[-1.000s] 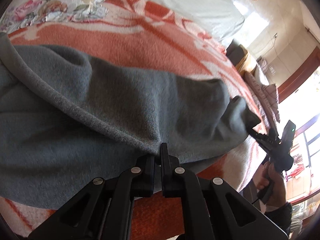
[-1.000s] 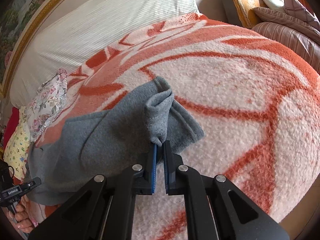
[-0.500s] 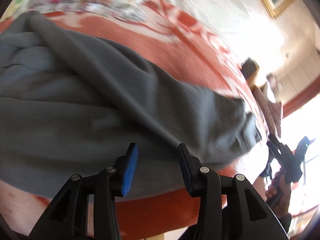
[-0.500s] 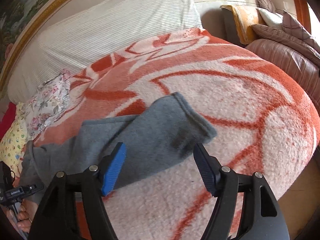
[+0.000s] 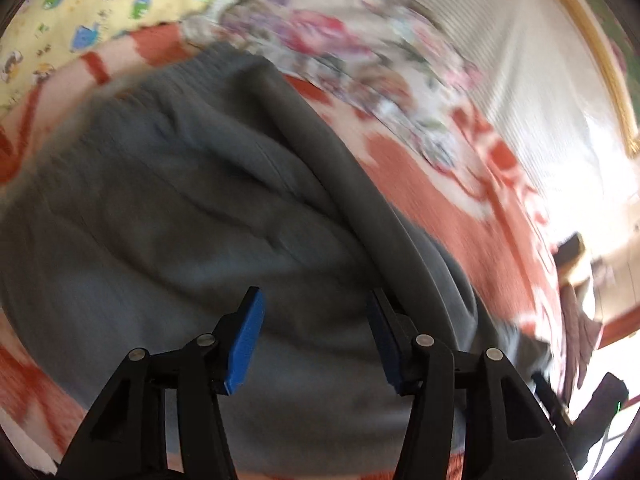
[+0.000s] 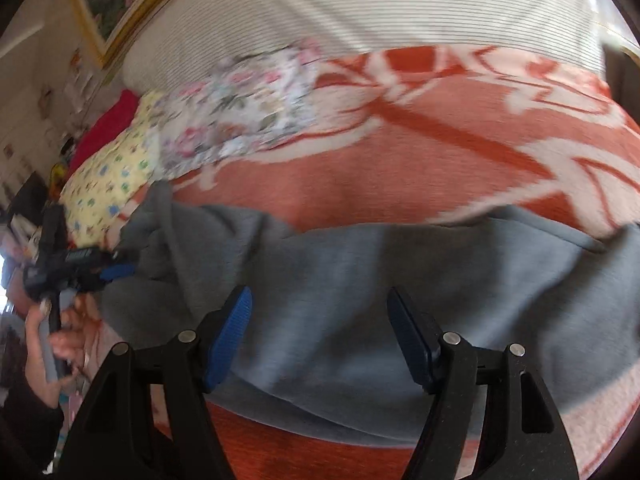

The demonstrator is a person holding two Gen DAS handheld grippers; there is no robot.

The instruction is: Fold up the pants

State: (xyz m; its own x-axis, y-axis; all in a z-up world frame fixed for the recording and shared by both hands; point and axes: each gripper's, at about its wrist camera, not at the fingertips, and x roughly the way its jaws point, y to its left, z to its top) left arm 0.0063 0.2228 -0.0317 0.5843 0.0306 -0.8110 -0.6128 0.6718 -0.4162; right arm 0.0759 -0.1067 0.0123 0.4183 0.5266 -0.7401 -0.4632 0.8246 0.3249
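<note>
Grey fleece pants (image 5: 192,240) lie folded lengthwise on an orange-and-white blanket (image 5: 452,208). A thick dark fold ridge (image 5: 344,168) runs across them in the left wrist view. My left gripper (image 5: 314,332) hovers over the cloth with its jaws opening and nothing between the blue pads. In the right wrist view the pants (image 6: 360,280) stretch across the blanket (image 6: 400,168). Over them my right gripper (image 6: 320,332) stands open and empty. The left gripper (image 6: 80,264) shows at the far left by the waist end, held by a hand (image 6: 60,344).
A floral pillow (image 6: 248,112) and a yellow printed pillow (image 6: 112,184) lie behind the pants at the left. A striped white headboard cushion (image 6: 360,12) backs the bed. The bed's front edge runs just below both grippers.
Both grippers let go of the pants and opened. Each then swung sideways along the bed, the right from the leg end toward the middle, the left toward the waist end.
</note>
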